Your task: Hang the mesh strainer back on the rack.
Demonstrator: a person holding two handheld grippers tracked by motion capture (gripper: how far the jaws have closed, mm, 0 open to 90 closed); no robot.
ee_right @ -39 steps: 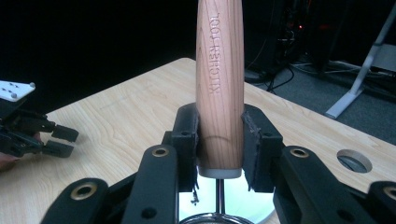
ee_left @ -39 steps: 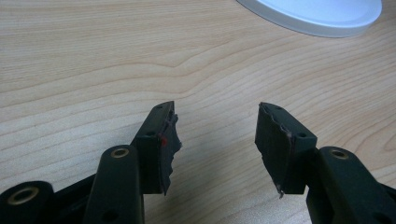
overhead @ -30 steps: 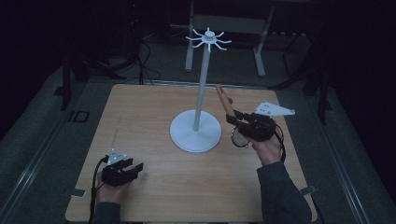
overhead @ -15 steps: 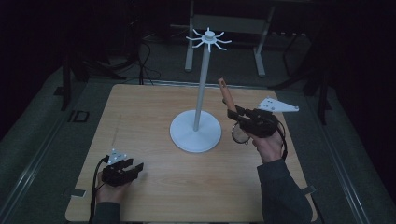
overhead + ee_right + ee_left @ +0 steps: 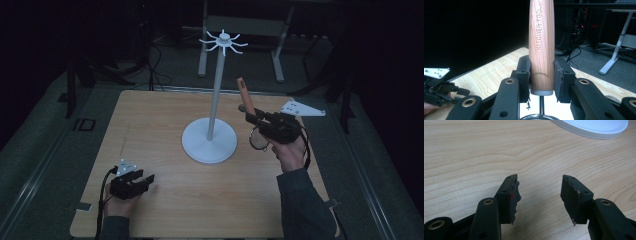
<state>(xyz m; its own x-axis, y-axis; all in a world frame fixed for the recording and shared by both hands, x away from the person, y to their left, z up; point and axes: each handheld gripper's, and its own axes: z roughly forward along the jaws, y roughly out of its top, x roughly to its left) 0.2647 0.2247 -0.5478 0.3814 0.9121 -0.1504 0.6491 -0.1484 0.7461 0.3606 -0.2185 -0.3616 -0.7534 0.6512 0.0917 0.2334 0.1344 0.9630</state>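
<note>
Kitchen tool [image 5: 541, 45] beside white stand [image 5: 209, 142]

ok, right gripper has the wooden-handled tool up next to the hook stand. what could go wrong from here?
1. The right gripper clamps the wooden handle only near its bottom end, beside the metal neck, so the tool could pivot or slip.
2. The handle tip stands close to the white stand's pole; a knock might rock the stand.
3. The hooks are thin and sit high, so hanging may miss.
</note>
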